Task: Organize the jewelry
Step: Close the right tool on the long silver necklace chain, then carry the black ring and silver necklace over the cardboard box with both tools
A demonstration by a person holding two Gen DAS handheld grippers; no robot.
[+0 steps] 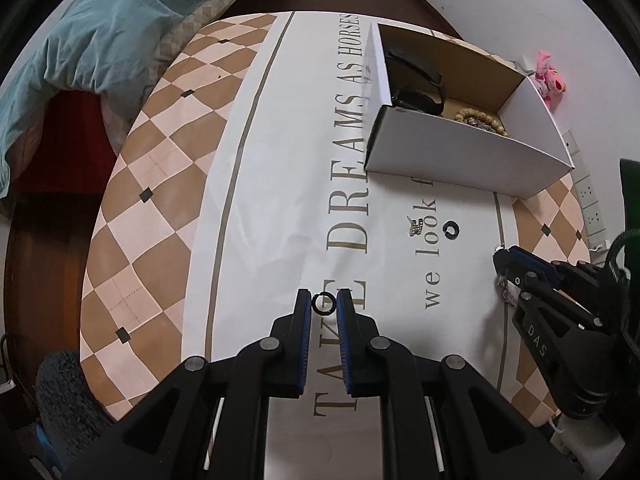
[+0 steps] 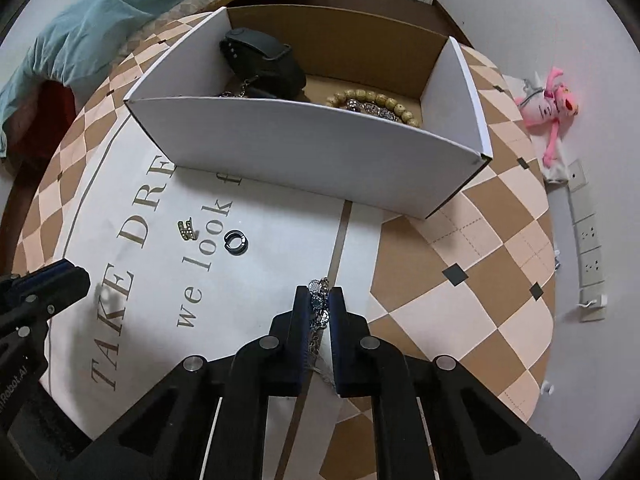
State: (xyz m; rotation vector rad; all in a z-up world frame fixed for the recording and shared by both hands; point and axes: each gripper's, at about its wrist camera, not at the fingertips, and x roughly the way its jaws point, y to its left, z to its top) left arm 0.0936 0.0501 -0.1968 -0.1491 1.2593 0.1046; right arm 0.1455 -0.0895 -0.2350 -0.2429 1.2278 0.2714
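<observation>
My left gripper [image 1: 323,303] points down at the tablecloth, shut on a small black ring [image 1: 322,312] pinched between its blue pads. My right gripper [image 2: 320,300] is shut on a silver chain with blue stones [image 2: 318,290], whose tail hangs down between the fingers. In the left wrist view, the right gripper [image 1: 505,258] sits at the right. A black open cuff ring [image 2: 236,242] and a small gold sparkly piece [image 2: 186,230] lie on the cloth in front of a white cardboard box [image 2: 312,148]. The box holds a black watch [image 2: 260,56] and a wooden bead bracelet [image 2: 376,100].
The table wears a checkered cloth with a white lettered centre [image 1: 280,184]. A pink plush toy [image 2: 548,108] and a power strip [image 2: 588,240] lie on the floor to the right. A bed with a teal blanket [image 1: 100,32] stands at the far left.
</observation>
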